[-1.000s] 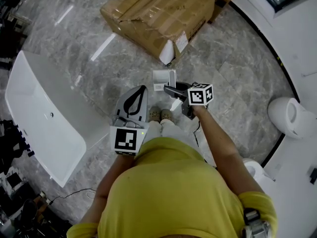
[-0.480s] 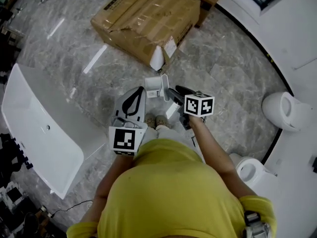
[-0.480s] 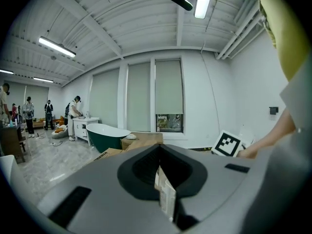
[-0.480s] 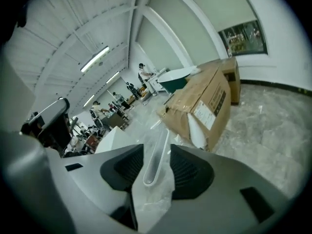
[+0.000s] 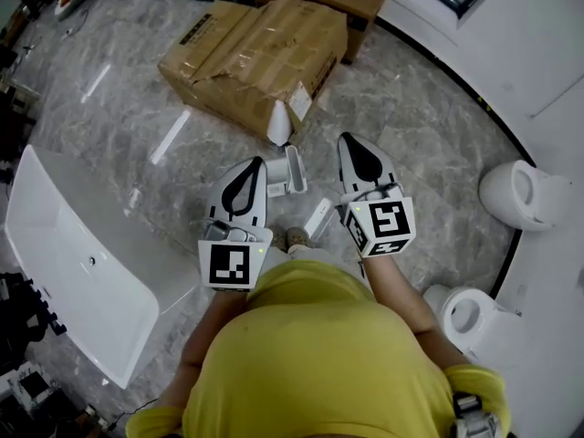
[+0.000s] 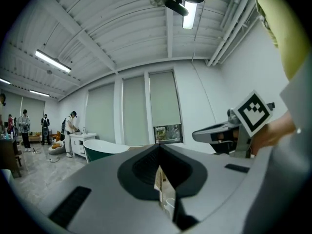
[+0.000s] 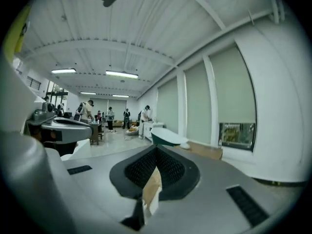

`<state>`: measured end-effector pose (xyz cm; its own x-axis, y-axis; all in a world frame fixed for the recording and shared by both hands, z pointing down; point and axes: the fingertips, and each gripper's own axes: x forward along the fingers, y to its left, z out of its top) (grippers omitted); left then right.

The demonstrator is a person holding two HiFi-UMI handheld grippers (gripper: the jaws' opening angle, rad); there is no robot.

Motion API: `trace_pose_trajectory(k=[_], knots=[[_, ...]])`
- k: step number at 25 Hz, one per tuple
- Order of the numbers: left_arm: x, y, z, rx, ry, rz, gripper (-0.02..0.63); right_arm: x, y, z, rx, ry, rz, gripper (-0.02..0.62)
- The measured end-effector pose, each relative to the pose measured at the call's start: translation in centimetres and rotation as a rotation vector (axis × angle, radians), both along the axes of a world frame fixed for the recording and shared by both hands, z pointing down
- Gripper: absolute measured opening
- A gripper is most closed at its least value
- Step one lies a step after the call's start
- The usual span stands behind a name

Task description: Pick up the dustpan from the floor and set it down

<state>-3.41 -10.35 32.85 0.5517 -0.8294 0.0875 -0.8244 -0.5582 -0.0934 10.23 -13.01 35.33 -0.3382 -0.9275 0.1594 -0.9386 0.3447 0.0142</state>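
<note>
Lifted off the floor and swung level since a second ago: right tongs [image 5: 352,140], pressed together, empty. Likewise together, empty: left tongs [image 5: 259,163]. Lying on marble floor [image 5: 429,144] between both: dustpan [image 5: 294,170], outline partly masked by left tongs.

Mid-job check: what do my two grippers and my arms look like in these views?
The left gripper and right gripper match: pale grey shells tapering to a point, each with a black teardrop-shaped ribbed pad area near the tip. At the back, each carries a white cube printed with black square markers. The person wears a yellow short-sleeved shirt.
</note>
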Motion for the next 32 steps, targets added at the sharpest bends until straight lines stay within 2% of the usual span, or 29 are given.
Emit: trace_pose_trajectory(k=[4,9,13,32], knots=[[-0.6,-0.2,-2.5,0.033,0.002,-0.044,-0.002,-0.3,1.4,-5.4,0.159,0.053,0.016,0.012],[-1.8,-0.2,-5.1,0.066,0.009,-0.082,-0.002,-0.9,2.4,-9.2,0.246,0.013,0.024,0.011],[-2.1,0.4,-6.2,0.079,-0.002,-0.086,-0.002,-1.5,3.1,-9.2,0.246,0.065,0.001,0.011],[-1.0,1.7,-5.6,0.076,-0.004,-0.053,-0.002,-0.5,4.0,-7.2,0.198,0.031,-0.013,0.011]])
